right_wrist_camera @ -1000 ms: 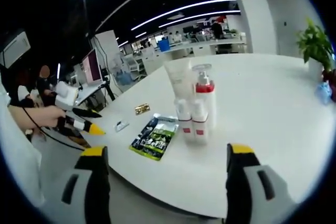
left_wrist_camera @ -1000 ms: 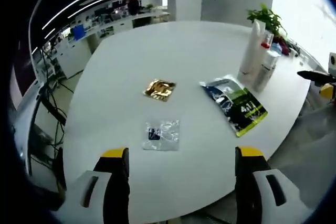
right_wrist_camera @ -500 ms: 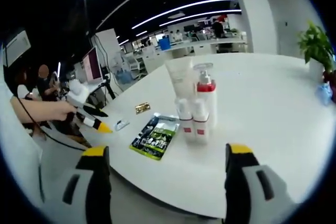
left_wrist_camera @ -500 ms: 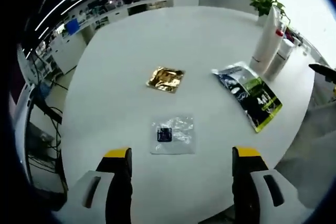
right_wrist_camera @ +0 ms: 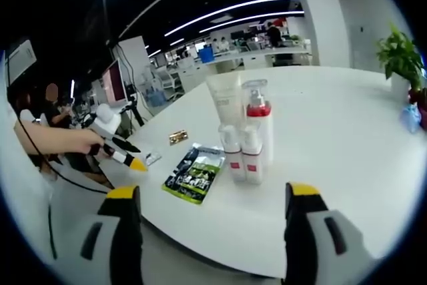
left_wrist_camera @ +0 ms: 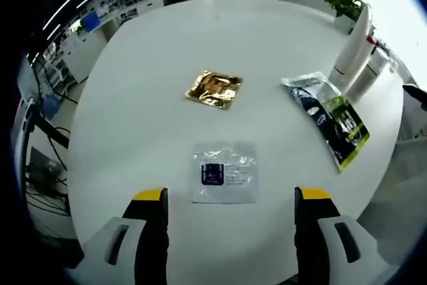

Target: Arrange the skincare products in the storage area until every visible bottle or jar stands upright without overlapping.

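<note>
Bottles (right_wrist_camera: 245, 139) stand upright in a tight cluster ahead of the empty, spread right gripper (right_wrist_camera: 211, 213), while the left gripper (left_wrist_camera: 231, 215), likewise spread and empty, hovers over a clear sachet (left_wrist_camera: 225, 172), so little looks left.

1. Ahead of my right fingers (right_wrist_camera: 307, 195) a tight cluster stands upright: a white tube (right_wrist_camera: 224, 101), a pump bottle (right_wrist_camera: 257, 128) with a red collar, and two small bottles (right_wrist_camera: 242, 158) with red labels in front.
2. A dark and green pouch (right_wrist_camera: 195, 173) lies flat just left of them.
3. Between my left fingers (left_wrist_camera: 151, 198) lies a clear sachet (left_wrist_camera: 225, 173), flat.
4. Beyond it a gold sachet (left_wrist_camera: 215, 89) lies flat.
</note>
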